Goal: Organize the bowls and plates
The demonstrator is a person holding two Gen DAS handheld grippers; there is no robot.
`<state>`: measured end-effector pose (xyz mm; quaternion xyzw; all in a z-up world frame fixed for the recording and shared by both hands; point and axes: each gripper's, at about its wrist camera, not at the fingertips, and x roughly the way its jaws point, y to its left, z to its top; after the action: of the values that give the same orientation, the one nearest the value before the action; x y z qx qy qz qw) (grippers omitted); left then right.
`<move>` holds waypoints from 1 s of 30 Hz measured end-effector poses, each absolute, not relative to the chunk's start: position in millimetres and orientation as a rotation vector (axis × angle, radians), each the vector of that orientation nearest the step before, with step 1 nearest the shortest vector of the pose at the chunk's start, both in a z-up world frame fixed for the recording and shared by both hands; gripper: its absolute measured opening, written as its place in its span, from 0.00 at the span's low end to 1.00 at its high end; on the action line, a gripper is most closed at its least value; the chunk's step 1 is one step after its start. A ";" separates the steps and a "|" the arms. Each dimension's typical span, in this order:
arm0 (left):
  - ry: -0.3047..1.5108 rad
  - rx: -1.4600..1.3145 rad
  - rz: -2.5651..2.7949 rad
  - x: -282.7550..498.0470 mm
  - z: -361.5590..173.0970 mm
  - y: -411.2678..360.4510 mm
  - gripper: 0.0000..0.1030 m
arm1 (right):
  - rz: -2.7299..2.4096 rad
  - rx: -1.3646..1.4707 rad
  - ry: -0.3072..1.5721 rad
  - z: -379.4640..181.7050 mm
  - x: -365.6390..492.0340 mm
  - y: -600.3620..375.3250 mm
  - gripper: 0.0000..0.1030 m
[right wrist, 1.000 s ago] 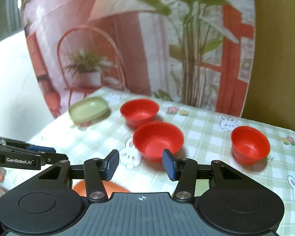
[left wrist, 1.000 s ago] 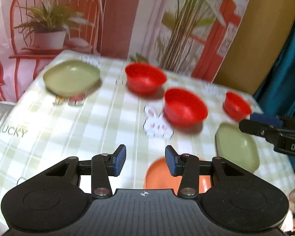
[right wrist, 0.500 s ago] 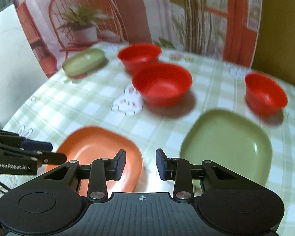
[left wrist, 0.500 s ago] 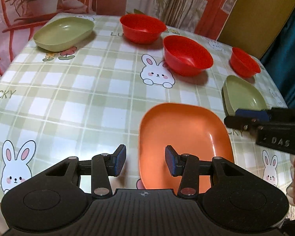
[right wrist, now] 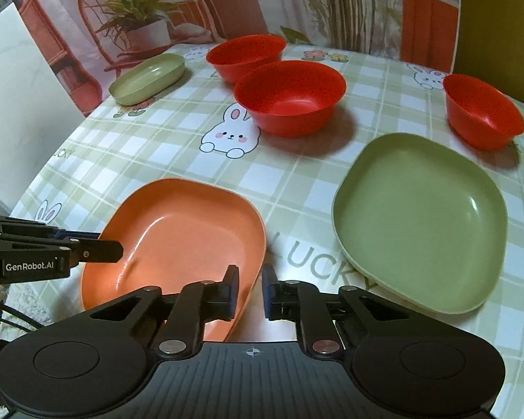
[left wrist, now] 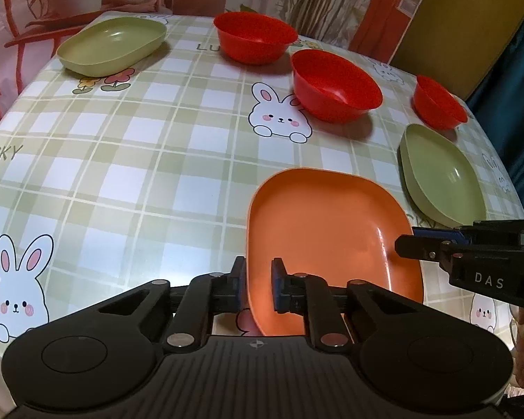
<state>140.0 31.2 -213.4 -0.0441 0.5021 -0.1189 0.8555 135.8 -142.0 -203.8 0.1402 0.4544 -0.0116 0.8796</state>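
A: Where does the left gripper [left wrist: 258, 288] stand?

B: At the near edge of the table [left wrist: 129, 188]. Its 2 fingers straddle the near-left rim of the orange plate [left wrist: 328, 234], 1 pad outside the wall and 1 inside. The gap is narrow, but I cannot tell whether the pads actually press the rim.

A: And the right gripper [right wrist: 249, 291]?

B: Same plate, opposite side. Its left pad sits inside the near-right rim and its right pad outside, over the tablecloth. The jaws are nearly together with a slim gap showing; whether they bite is again unclear.

A: So both tools are on 1 plate?

B: Yes. The plate lies directly ahead of both, its long axis running away from them toward the far edge. Neither hand is clearly nearer.

A: Where would it go?

B: My guess is onto the green plate [right wrist: 422, 223], just beside it on the right, near the right edge. That favours the right hand leading the carry.

A: Anything else out there?

B: 3 red bowls: a large bowl [left wrist: 335, 85] mid-table, another bowl [left wrist: 253, 38] behind it toward the far edge, and a small bowl [left wrist: 438, 103] by the far-right corner. A green oval dish [left wrist: 111, 43] sits at the far-left corner, well apart from everything.
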 end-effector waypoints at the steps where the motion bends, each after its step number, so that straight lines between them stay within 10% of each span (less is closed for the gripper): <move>1: 1.054 -0.095 -0.249 139.7 -213.4 32.0 0.14 | -0.023 0.297 0.952 -204.9 136.0 -142.5 0.09; 30: 0.673 -0.034 -0.338 187.2 -78.2 -2.2 0.14 | -0.100 0.343 0.549 -68.5 151.4 -218.3 0.07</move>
<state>187.2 -2.2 -78.1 -0.0167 0.3287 -0.1649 0.9298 151.4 -218.3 -68.5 0.1683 0.2694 -0.0489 0.9469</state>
